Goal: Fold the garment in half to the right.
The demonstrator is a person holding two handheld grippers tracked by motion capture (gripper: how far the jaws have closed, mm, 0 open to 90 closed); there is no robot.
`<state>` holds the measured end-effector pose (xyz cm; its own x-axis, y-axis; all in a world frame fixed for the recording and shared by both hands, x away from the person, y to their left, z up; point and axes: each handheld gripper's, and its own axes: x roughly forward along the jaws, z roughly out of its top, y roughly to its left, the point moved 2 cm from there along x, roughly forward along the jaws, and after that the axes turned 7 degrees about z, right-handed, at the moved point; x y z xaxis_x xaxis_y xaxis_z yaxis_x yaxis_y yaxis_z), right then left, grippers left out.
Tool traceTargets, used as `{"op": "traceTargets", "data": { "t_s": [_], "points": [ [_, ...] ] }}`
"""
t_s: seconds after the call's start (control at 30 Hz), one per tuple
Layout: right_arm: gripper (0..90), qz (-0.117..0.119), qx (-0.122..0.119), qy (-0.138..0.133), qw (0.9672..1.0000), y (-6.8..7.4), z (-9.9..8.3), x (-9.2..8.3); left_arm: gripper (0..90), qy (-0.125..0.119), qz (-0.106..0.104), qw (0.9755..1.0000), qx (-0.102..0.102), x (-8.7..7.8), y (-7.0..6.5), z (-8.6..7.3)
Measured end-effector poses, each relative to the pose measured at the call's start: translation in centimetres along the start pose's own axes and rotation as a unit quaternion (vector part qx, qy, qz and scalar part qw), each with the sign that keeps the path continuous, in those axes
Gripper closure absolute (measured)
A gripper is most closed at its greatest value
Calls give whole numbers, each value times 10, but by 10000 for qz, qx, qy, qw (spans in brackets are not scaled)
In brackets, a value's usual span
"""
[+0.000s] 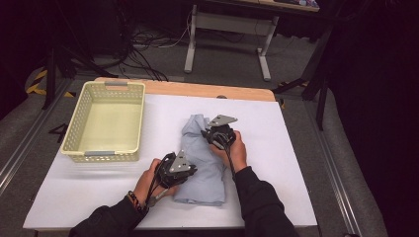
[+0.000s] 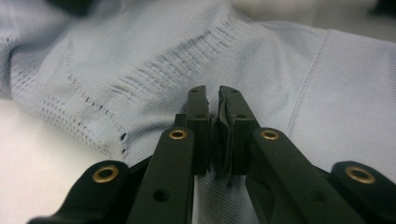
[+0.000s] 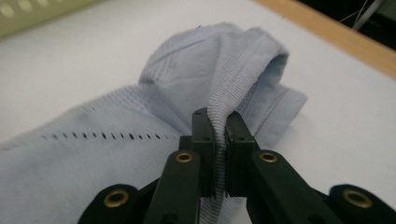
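A light blue knit garment [image 1: 205, 168] lies bunched on the white table cover, from the middle toward the front. My left gripper [image 1: 192, 171] sits at its near left edge, and in the left gripper view the jaws [image 2: 214, 93] stand almost together with a dark fold of the garment [image 2: 163, 60] pinched between them. My right gripper [image 1: 206, 132] is at the far end of the cloth. In the right gripper view its jaws [image 3: 219, 116] are shut on the ribbed hem of the garment [image 3: 93, 154], which rises in a hump just beyond the tips.
A cream plastic basket [image 1: 106, 155] with perforated walls stands at the table's far left, and its wall shows in the right gripper view [image 3: 28, 18]. A wooden table edge [image 1: 197, 89] runs along the back. Bare white cover lies right of the cloth.
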<state>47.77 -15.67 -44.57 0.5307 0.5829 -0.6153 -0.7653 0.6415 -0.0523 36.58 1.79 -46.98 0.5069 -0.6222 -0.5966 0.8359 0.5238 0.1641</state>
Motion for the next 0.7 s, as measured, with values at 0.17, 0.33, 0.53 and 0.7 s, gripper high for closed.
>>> {"op": "traceTargets", "data": {
  "t_s": [0.17, 0.33, 0.53, 0.7],
  "points": [
    [848, -189, 151, -382, 9990, 1, 0, -27, 832, 6, -26, 10000, -2, -1, -1, 0],
    [830, -286, 247, -89, 9992, -3, -14, -14, 831, 26, -51, 10000, 13, 1, -1, -1],
    [675, -292, 469, 53, 9985, -16, -25, 1, 849, -5, -108, 9999, 66, 4, -1, -4],
    [610, -430, 362, -195, 9982, -18, -19, -5, 853, 42, -87, 9999, 70, 4, -2, -4]
  ]
}}
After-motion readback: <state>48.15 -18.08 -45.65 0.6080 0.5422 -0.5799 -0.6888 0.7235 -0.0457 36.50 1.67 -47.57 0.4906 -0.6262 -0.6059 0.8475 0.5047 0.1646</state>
